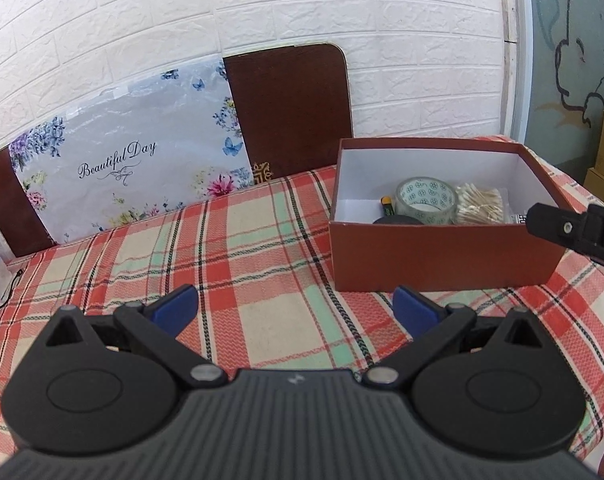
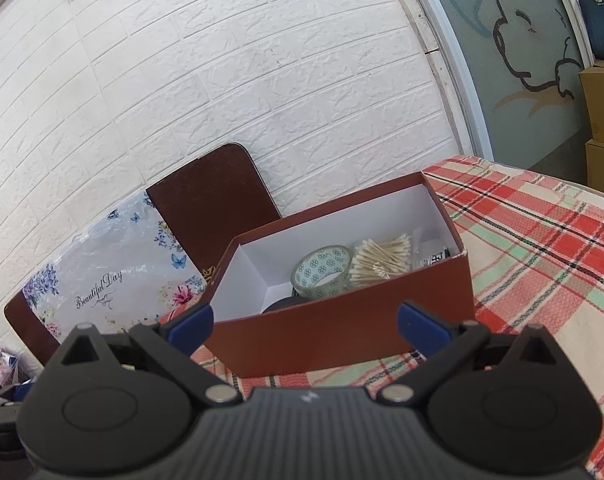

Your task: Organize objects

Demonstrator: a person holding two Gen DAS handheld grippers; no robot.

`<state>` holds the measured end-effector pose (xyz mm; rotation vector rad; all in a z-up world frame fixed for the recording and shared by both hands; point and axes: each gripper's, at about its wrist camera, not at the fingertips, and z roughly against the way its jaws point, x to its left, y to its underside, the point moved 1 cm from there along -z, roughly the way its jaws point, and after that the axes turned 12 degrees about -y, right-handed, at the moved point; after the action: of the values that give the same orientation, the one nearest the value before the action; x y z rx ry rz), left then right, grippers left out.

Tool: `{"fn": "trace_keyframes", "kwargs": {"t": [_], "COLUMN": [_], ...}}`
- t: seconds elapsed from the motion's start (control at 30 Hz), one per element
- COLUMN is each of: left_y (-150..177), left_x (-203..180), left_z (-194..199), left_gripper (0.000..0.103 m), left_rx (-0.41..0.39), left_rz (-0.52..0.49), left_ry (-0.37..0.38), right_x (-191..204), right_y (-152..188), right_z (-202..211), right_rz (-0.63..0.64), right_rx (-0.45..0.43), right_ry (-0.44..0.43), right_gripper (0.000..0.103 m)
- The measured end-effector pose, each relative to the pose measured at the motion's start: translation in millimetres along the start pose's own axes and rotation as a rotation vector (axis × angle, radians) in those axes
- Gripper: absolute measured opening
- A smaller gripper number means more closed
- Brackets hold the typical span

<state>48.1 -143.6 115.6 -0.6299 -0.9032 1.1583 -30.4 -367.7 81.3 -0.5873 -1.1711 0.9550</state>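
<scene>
Left claw [image 1: 295, 306] wide open, nothing between its 2 blue pads [image 1: 177, 306], hanging over bare plaid tablecloth [image 1: 229, 248]. From the left wrist cam: red-brown box [image 1: 442, 254], lid off, white inside, sits on the cloth ahead and to my right, well clear of the pads. Inside it, along the near wall: patterned tape roll [image 1: 424, 198] upright-ish in the middle, bag of cotton swabs [image 1: 481, 202] touching its right side, yellow-and-dark stick [image 1: 386, 204] to its left, black round thing [image 1: 398, 221] partly hidden by the near wall. Small printed packet at the box's far right end, too hidden to identify. My right gripper's black finger link [image 1: 574, 228] pokes in at the right edge, over the box's right end. Floral "Beautiful Day" sheet [image 1: 129, 160] leans on a brown board [image 1: 289, 112] against the white brick wall [image 1: 342, 20].

Right wrist cam: right claw [image 2: 306, 322] also wide open and empty, pads [image 2: 191, 322] spread in front of the box's near wall [image 2: 342, 320], not touching it as far as I can tell. Same contents visible: tape roll [image 2: 322, 270], swabs [image 2: 382, 260] just right of it, black round item [image 2: 283, 304] below the tape, printed packet [image 2: 434, 256] at the right end. Cardboard cartons [image 2: 602, 120] stacked off the table's far right.
</scene>
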Motion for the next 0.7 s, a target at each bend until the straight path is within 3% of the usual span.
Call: {"fn": "trace_keyframes", "kwargs": {"t": [0.7], "left_y": [1.8], "left_x": [-6.6], "left_z": [2.0], "left_gripper": [0.103], "left_rx": [0.025], "left_rz": [-0.015], "left_ry": [0.031], "right_x": [-1.5], "right_y": [-1.0], "right_z": [5.7], "right_rz": [0.051], "right_rx": [-0.051], "right_ry": [0.037], "right_gripper": [0.103]}}
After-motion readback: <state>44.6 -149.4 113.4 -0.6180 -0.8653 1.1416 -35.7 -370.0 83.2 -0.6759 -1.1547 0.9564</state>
